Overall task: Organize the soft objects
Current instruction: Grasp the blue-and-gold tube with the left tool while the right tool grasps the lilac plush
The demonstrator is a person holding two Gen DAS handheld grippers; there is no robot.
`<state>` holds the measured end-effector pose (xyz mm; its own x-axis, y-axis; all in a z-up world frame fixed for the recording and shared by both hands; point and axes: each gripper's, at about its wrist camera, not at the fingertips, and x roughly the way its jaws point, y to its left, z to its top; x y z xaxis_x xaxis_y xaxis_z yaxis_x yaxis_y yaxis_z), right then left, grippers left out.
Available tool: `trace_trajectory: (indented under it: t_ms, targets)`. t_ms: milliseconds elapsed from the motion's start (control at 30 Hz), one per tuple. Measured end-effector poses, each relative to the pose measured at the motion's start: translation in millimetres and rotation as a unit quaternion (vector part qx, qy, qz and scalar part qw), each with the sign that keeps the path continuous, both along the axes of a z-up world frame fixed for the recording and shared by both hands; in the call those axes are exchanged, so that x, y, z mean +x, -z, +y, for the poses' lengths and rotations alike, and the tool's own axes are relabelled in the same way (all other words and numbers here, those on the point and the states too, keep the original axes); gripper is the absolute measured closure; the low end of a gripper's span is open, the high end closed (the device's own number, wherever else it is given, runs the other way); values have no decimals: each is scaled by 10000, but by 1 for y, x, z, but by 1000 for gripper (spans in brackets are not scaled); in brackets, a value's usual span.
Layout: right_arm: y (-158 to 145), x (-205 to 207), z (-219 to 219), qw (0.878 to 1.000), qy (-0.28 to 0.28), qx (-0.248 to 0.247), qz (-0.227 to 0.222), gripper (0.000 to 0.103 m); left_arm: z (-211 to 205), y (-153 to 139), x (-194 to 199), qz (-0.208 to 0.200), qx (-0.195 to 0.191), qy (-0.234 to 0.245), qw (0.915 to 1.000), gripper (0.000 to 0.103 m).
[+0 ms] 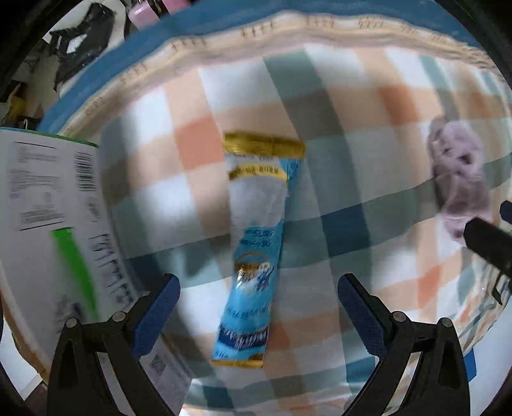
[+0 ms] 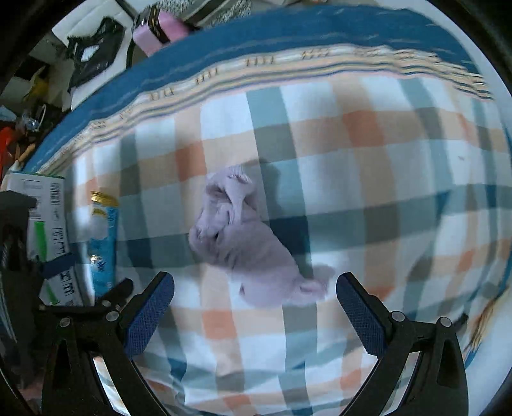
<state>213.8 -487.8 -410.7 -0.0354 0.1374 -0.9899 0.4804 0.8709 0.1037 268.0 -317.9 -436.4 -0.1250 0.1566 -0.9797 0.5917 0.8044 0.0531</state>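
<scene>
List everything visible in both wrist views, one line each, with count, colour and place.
checked blanket: one, orange, teal and white, covering the surface under everything
blue sheet: one, blue, along the blanket's far edge
plush toy: one, pale lilac, lying on the blanket ahead of the right gripper
sachet: one, light blue with gold ends, lying flat on the blanket ahead of the left gripper
carton: one, white with a green stripe and barcode, left of the sachet
background clutter: several items, pink and black, beyond the bed, too blurred to name
left gripper: one, black with blue pads, jaws open, empty
right gripper: one, black with blue pads, jaws open, empty
</scene>
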Motion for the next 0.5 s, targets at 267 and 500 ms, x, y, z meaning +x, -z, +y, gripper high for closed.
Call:
trace_trajectory:
  t_ms: [267, 500]
  targets:
    - [39, 14, -7, 9990, -135, 258, 338, 21, 2, 20, 0, 49, -146, -65, 9999, 0]
    - [44, 14, -2, 9976, -378, 111, 565, 54, 4, 25, 5, 264, -56, -103, 9996, 1]
